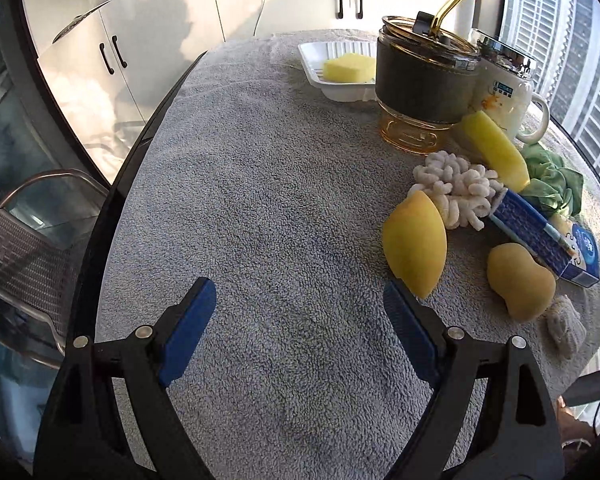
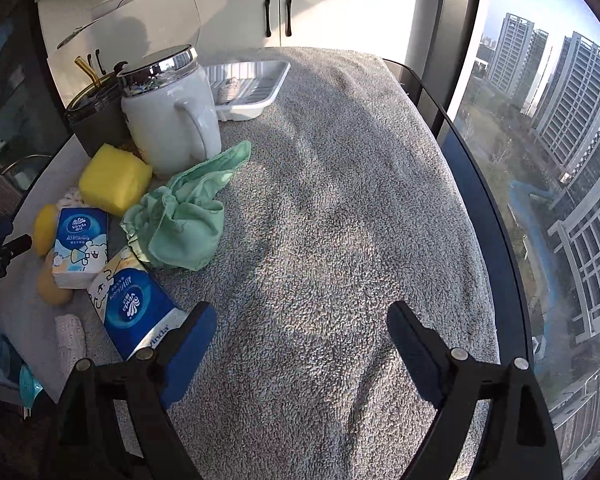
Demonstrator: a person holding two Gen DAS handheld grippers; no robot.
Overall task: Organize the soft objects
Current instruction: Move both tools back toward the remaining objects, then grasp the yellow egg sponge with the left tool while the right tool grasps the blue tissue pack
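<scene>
My left gripper [image 1: 298,292] hangs open over bare grey towel with nothing between its jaws. Just right of it lie a lemon-shaped yellow sponge [image 1: 414,244], a mango-shaped yellow sponge [image 1: 520,280], a white chenille pad [image 1: 456,190], a blue tissue pack [image 1: 540,236], a green cloth [image 1: 552,184] and a tilted yellow sponge block [image 1: 496,146]. Another yellow sponge [image 1: 348,67] lies in the far white tray [image 1: 320,52]. My right gripper [image 2: 300,316] is open and empty; its left finger is beside a blue tissue pack [image 2: 136,304]. The green cloth [image 2: 180,224] sits further back on the left.
An amber cup with a straw [image 1: 424,80] and a white lidded mug [image 1: 508,100] stand behind the pile. A second white tray [image 2: 256,84] holds a small pale item. The round table's dark rim [image 2: 496,216] runs along a window; a chair [image 1: 32,248] stands at the left.
</scene>
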